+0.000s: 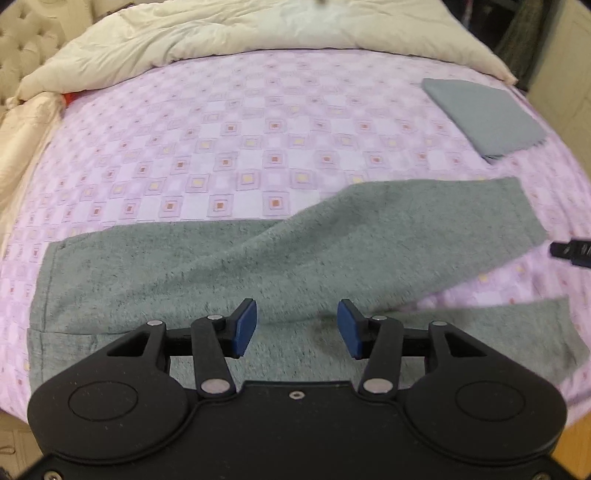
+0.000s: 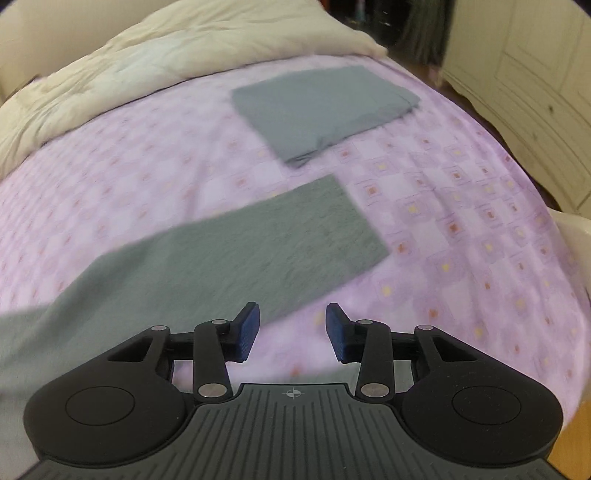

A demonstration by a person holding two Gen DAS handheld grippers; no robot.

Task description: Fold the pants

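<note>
Hovering over grey pants (image 1: 229, 266) spread on bedsheet (image 1: 221, 129); left gripper (image 1: 297, 328) and right gripper (image 2: 292, 332) parted, empty. Best pinch hem edges squarely, both layers.

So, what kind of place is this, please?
Most likely a bedroom: the pants lie on a bed with a pink checked sheet, a cream duvet bunched at the far end, and a tufted headboard beside it.
</note>
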